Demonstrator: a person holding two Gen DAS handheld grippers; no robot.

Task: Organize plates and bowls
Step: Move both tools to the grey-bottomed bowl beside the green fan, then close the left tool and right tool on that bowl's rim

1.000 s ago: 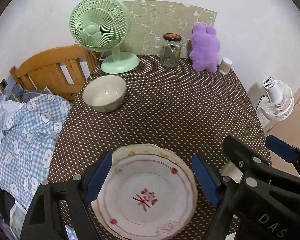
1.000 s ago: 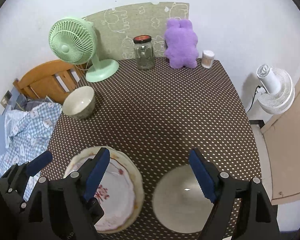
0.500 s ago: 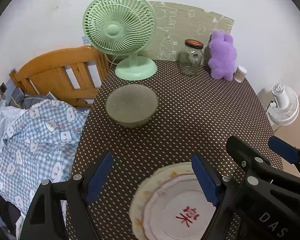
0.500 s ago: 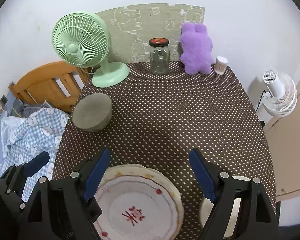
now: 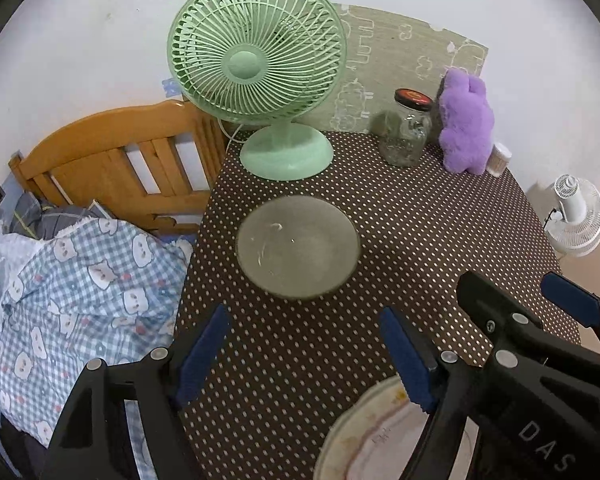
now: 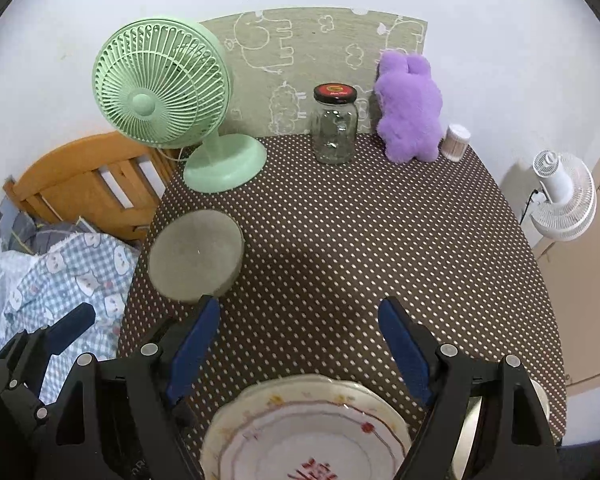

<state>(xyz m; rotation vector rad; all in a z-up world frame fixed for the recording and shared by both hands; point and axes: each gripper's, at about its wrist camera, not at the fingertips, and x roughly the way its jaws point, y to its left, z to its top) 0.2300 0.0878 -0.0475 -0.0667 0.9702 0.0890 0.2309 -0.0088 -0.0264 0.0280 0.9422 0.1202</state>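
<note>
Your left gripper (image 5: 306, 344) stood with its jaws apart and nothing between them, pointed steeply down at the dotted tablecloth (image 5: 440, 232), and the grey bowl (image 5: 297, 245) lay straight ahead of it, just beyond the blue fingertips (image 5: 206, 340) and centred on the gap between them. That was the relation the next move hung on: the bowl sat near the table's left edge, in front of the green fan (image 5: 260, 76), so your left hand was clearly the nearer one. The bowl was round, so no long axis constrained the approach; I judged you only needed to carry forward and take the near rim.

Your right gripper (image 6: 300, 336) was likewise released and empty, tilted down over the near part of the table, with the patterned plate (image 6: 312, 432) directly below and between its arms, untouched. From there the bowl lay off to the left, just past the left finger. A second pale dish (image 6: 472, 428) showed only as a sliver behind the right arm, too hidden to name
</note>
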